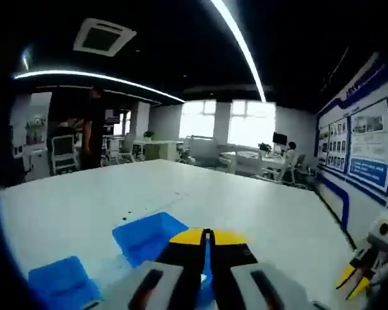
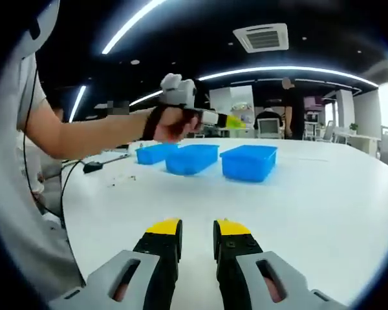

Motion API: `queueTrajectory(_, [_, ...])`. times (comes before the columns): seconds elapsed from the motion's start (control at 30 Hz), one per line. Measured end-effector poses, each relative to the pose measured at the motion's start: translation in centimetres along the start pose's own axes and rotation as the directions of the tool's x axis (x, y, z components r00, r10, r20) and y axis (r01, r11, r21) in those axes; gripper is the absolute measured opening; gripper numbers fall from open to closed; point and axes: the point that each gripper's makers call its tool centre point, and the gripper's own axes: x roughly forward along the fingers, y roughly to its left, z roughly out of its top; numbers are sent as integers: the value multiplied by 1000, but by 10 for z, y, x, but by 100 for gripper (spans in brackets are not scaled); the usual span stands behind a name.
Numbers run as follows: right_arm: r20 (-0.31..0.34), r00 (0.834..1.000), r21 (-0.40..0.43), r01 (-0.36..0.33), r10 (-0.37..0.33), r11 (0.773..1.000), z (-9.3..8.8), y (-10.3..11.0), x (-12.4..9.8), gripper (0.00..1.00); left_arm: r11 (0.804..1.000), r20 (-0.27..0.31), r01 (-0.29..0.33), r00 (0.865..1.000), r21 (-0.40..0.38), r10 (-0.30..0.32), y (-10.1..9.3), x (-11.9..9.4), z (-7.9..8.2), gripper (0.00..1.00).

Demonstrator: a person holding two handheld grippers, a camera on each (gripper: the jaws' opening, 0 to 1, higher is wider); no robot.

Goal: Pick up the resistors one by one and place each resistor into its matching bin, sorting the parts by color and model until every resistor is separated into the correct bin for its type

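Both grippers are held up above a white table [image 2: 323, 194] and neither carries anything. From its own view, the left gripper [image 1: 207, 234] has its yellow-tipped jaws pressed together with only a thin seam between them and nothing pinched there; it hangs over a blue bin [image 1: 149, 236], with a second blue bin [image 1: 58, 278] lower left. The right gripper [image 2: 197, 227] has its jaws parted by a narrow bare gap, with plain tabletop beyond them. In the right gripper view a person's hand [image 2: 171, 123] holds the left gripper aloft above the far end of a row of three blue bins [image 2: 193, 158], all standing side by side well ahead of the right gripper's tips. The resistors appear to be the small dark specks on the table: a few lie just beyond the bin in the left gripper view [image 1: 132, 213], and a scatter shows to the left of the bin row in the right gripper view [image 2: 123, 179], near a dark cable. They are too small to tell color, model or which way their bodies lie. Judging by this, the left gripper is far nearer the parts, which sit just past its tips, so the first pick looks like its job; it would need to open and tip downward.
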Motion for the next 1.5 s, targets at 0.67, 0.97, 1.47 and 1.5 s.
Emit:
queueTrajectory(0.67, [11,1000,43,28,-28,999,-3,-14,-3,22,984,-61,4,998,-179,-15,-2,12,-25,21])
queueTrajectory(0.97, [9,997,43,71,-71,997,-5,-25,-3,21,985,31,3,1000,-172,3,-15,-28,2,16])
queueTrajectory(1.47, [-15,998,40,62,-61,997,-6,-31,13,21,979,-343,54,939,194,17,12,-217,-80,15])
queueTrajectory(1.5, [-15,998,32,58,-58,998,-4,-31,16,21,980,-385,49,922,195,31,15,-234,-93,15])
